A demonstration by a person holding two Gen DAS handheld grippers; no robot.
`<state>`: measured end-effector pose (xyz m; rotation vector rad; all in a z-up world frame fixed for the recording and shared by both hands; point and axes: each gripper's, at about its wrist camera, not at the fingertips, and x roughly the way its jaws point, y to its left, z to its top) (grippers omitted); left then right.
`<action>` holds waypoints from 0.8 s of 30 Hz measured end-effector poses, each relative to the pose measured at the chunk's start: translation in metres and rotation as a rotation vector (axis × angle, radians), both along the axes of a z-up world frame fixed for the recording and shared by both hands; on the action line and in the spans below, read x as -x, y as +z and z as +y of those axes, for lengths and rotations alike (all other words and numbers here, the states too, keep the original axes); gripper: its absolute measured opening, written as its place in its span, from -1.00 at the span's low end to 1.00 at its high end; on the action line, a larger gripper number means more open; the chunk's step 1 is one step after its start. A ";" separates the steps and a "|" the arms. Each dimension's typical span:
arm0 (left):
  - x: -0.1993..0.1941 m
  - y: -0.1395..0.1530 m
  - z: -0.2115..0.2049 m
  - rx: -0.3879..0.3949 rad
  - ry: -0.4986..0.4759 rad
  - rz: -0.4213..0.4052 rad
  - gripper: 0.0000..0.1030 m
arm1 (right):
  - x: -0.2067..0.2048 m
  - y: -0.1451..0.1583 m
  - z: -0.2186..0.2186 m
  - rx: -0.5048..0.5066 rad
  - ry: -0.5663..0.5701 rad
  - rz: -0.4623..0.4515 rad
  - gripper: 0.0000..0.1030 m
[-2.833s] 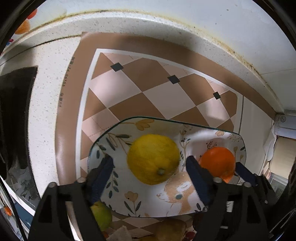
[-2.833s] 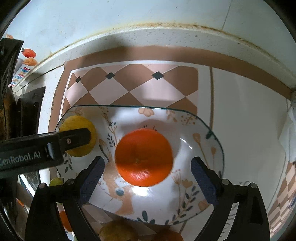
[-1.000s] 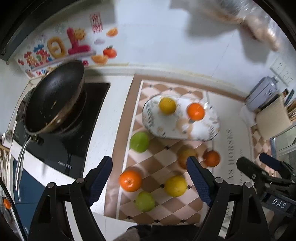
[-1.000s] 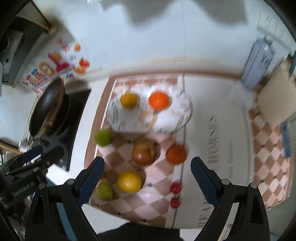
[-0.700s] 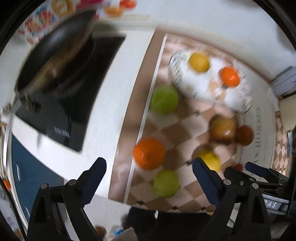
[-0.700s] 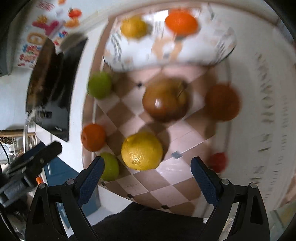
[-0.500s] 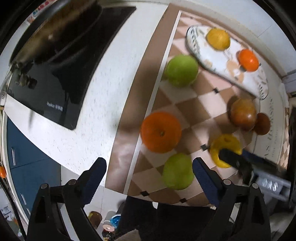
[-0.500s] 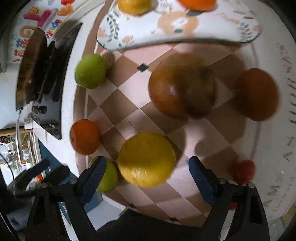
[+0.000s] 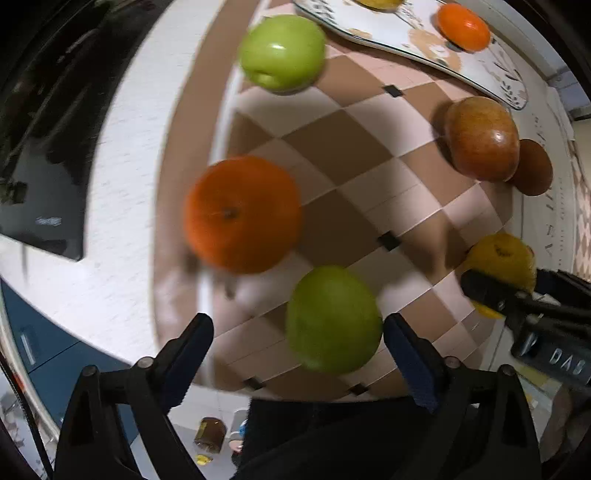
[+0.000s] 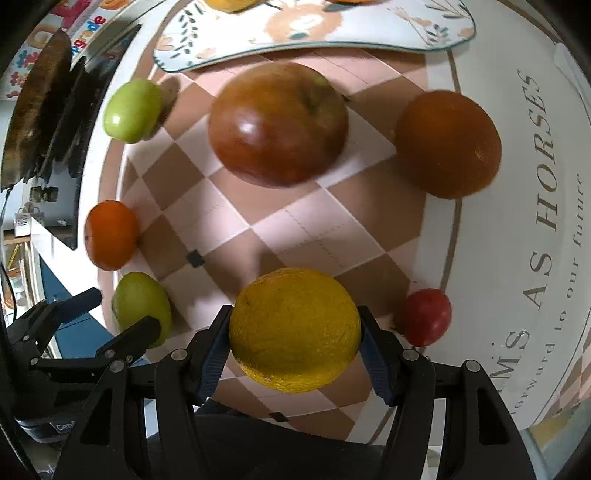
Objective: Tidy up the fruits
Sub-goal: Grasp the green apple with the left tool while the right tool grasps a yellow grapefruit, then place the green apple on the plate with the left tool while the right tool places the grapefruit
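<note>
We found the right gripper (image 10: 294,338) clenched on the yellow citrus (image 10: 294,329) near the counter's front edge, while our spread left gripper (image 9: 297,345) bracketed the nearer green apple (image 9: 333,318), plate (image 10: 424,27) lying rearward.

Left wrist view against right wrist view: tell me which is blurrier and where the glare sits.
Left wrist view: motion-smeared, the orange and near green apple soft-edged; a glare spot on the far green apple. Right wrist view: sharper, the yellow citrus shows skin texture between the right gripper's pads; a highlight on the red apple; fisheye bends the mat lettering.
</note>
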<state>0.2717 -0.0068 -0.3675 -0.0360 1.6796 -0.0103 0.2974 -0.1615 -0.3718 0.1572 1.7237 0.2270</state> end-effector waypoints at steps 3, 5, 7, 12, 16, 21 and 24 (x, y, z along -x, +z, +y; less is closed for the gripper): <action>-0.001 -0.005 -0.007 0.059 0.002 -0.009 0.34 | -0.001 0.000 -0.003 -0.010 -0.025 0.004 0.31; 0.000 -0.007 -0.016 0.084 -0.012 0.000 0.06 | -0.002 -0.001 -0.006 -0.021 -0.042 0.015 0.31; 0.002 -0.006 -0.026 0.061 -0.038 -0.011 0.03 | -0.001 0.000 -0.013 -0.024 -0.050 0.020 0.31; 0.005 -0.004 -0.039 0.031 -0.062 -0.038 0.02 | 0.000 0.003 -0.020 -0.028 -0.046 0.023 0.31; 0.007 -0.002 -0.045 0.018 -0.058 -0.045 0.02 | 0.001 0.004 -0.017 -0.027 -0.039 0.009 0.30; -0.005 0.014 -0.037 0.036 -0.043 -0.071 0.02 | -0.002 0.014 -0.019 -0.054 -0.061 -0.015 0.30; -0.010 0.048 -0.028 0.084 -0.029 -0.121 0.02 | -0.009 0.039 -0.028 -0.093 -0.089 -0.053 0.30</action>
